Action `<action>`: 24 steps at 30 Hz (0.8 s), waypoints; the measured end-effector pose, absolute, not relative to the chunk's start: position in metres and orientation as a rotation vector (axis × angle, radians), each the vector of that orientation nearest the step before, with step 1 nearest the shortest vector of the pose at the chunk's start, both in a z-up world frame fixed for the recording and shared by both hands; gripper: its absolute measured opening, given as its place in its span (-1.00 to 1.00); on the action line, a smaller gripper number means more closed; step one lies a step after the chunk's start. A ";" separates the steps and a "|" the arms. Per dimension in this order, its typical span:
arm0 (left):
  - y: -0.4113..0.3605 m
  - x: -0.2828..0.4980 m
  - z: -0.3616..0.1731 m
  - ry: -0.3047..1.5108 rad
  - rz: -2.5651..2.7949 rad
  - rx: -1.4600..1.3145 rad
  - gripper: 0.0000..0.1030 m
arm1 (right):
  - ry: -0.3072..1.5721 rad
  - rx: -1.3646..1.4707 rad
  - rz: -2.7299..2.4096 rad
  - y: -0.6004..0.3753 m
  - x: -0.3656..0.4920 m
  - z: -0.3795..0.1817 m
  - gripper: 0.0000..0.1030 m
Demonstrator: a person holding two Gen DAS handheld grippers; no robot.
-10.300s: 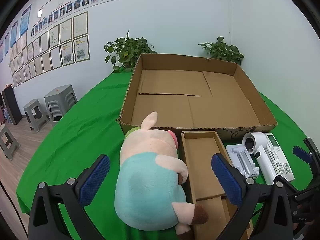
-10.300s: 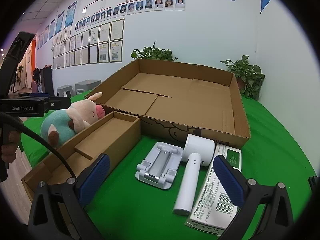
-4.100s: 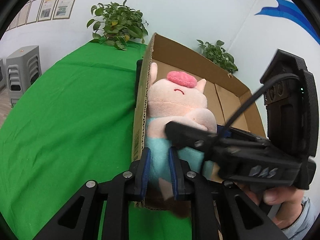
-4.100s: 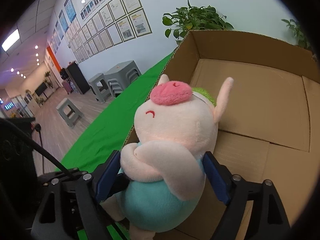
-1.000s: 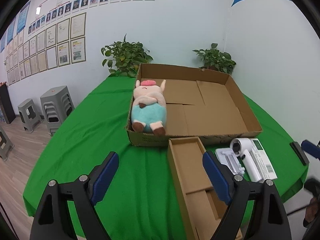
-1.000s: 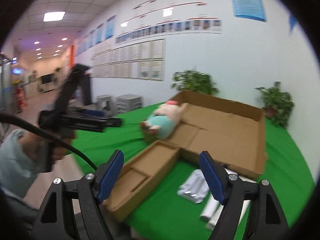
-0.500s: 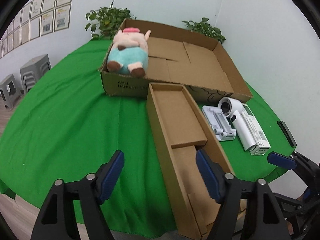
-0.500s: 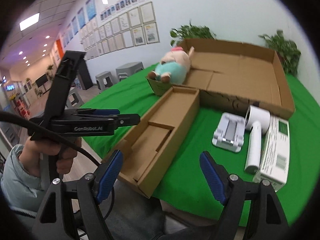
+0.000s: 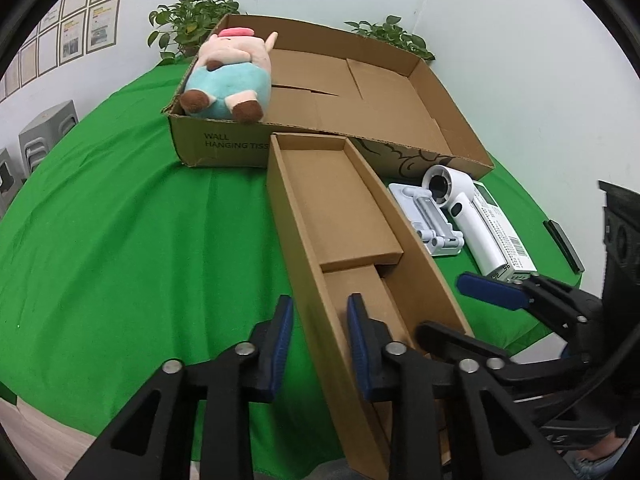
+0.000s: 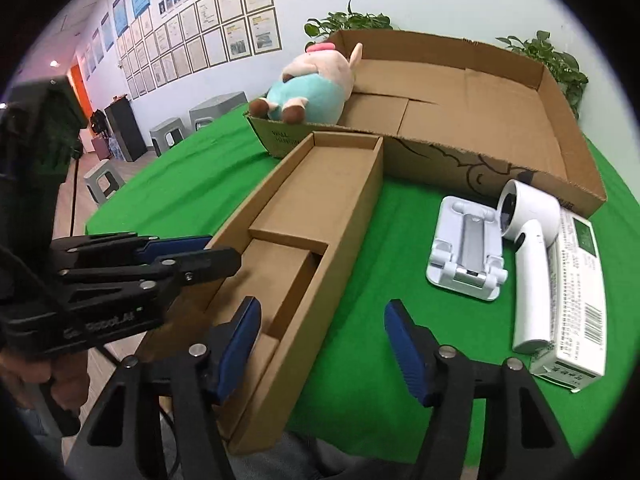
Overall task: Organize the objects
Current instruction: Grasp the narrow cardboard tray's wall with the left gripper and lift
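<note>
Nearby, left tool straddles narrow box wall, unclamped.

"WALL HANGING TISS" on the large cardboard box.

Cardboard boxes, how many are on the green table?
2. The big flat cardboard box sits at the back with the plush pig inside. The long narrow cardboard box lies in front, between both grippers.
</note>
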State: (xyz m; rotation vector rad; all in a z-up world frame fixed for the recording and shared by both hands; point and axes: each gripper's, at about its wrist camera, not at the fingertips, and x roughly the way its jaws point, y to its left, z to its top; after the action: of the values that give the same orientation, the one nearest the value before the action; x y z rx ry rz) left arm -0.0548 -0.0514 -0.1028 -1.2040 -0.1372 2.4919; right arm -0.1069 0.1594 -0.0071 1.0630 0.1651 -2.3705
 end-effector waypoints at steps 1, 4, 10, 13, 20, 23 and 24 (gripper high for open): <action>-0.050 -0.055 -0.103 -0.131 2.490 -1.206 -0.62 | 0.170 1.065 -2.380 0.158 -0.109 -0.008 0.23; -0.045 -0.058 -0.103 -0.112 2.496 -1.212 -0.69 | 0.183 1.073 -2.388 0.152 -0.113 -0.009 0.03; -0.047 -0.063 -0.103 -0.139 2.505 -1.218 -0.72 | 0.084 1.156 -2.349 0.146 -0.120 -0.017 -0.38; -0.048 -0.065 -0.103 -0.143 2.508 -1.224 -0.75 | 0.055 1.170 -2.362 0.146 -0.120 -0.017 -0.39; -0.045 -0.061 -0.097 -0.128 2.541 -1.195 -0.76 | -0.016 1.178 -2.353 0.148 -0.122 -0.018 -0.43; -0.042 -0.056 -0.091 -0.104 2.559 -1.158 -0.76 | -0.049 1.164 -2.347 0.153 -0.119 -0.017 -0.44; -0.042 -0.053 -0.089 -0.097 2.565 -1.141 -0.76 | -0.056 1.151 -2.352 0.154 -0.116 -0.015 -0.44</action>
State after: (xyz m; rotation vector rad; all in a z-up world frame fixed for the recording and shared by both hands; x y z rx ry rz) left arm -0.0535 -0.0418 -0.0887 -1.1409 -0.0974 2.5651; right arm -0.1162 0.1544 -0.0147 1.1507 -0.0560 -2.3524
